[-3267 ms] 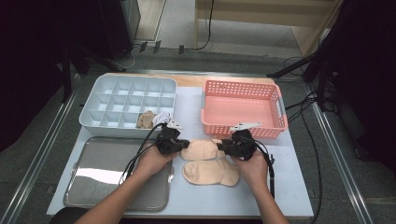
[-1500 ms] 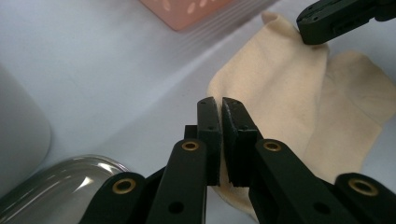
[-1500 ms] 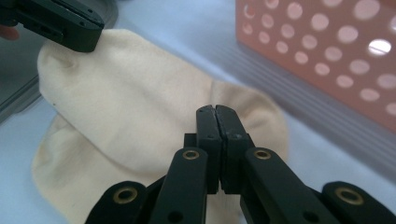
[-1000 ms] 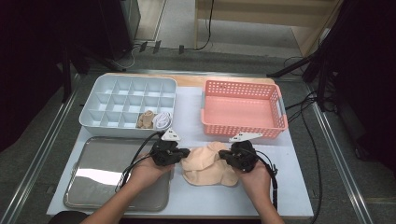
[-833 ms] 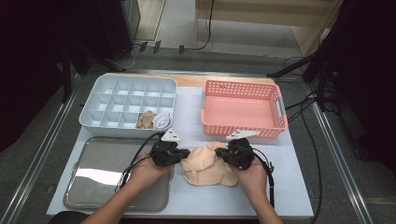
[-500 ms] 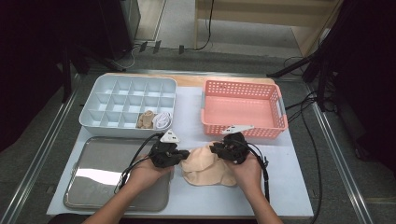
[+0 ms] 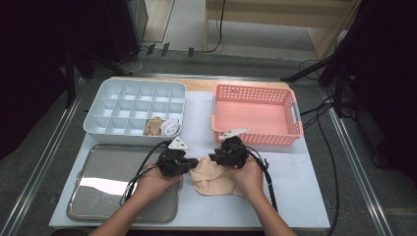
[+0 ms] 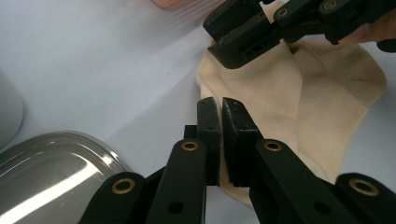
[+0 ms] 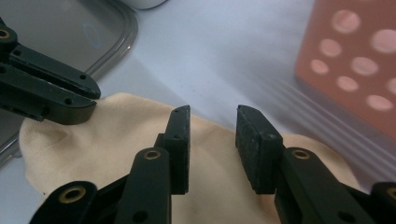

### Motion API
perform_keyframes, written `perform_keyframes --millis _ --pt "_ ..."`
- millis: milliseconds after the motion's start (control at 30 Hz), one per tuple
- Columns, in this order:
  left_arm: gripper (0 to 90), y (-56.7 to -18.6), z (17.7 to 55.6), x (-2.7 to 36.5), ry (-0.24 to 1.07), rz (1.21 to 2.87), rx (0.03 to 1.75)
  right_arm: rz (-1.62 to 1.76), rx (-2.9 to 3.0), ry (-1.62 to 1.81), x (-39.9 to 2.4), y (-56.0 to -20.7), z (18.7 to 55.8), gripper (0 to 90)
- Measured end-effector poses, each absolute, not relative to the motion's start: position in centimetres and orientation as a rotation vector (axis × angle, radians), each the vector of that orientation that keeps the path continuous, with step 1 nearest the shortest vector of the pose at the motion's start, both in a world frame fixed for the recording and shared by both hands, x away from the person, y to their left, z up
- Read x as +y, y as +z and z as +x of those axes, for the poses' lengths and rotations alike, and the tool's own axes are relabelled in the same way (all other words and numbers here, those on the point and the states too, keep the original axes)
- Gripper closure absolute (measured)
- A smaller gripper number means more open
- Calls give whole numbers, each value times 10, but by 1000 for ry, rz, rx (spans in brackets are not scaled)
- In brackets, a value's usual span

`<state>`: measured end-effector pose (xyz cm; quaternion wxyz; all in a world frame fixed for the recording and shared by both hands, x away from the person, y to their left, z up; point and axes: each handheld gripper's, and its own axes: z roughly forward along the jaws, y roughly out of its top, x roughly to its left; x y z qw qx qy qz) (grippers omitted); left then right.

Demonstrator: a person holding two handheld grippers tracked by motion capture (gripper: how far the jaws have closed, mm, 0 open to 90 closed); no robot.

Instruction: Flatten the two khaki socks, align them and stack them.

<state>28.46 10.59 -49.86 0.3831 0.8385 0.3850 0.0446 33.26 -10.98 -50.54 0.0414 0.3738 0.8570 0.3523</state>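
Folded beige sock at lower centre: left gripper clamped on edge, right gripper just opening above it; binning pending.

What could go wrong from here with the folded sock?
1. The right gripper has just been opening over the beige sock, nothing pinched; the fold may spring back.
2. The left gripper, shut on the sock's edge, could drag it toward the steel tray.
3. The two grippers sit close; their fingers may collide.
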Motion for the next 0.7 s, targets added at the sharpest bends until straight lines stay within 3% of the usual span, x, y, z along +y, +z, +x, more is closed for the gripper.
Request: perform_keyframes --millis 233,367,600,633,700 --pt "869 -500 286 107 113 2144 988 1096 2621 1069 -101 -513 334 580" --pt "867 -501 287 108 114 2141 997 1053 2614 1044 -98 -515 331 584" --pt "863 -501 289 112 106 2134 1019 1037 2579 966 -95 -514 326 733" --pt "863 -502 290 112 105 2136 1019 1062 2591 964 -95 -513 326 826" --pt "863 -502 290 112 104 2139 1021 1072 2605 968 -96 -513 326 866"
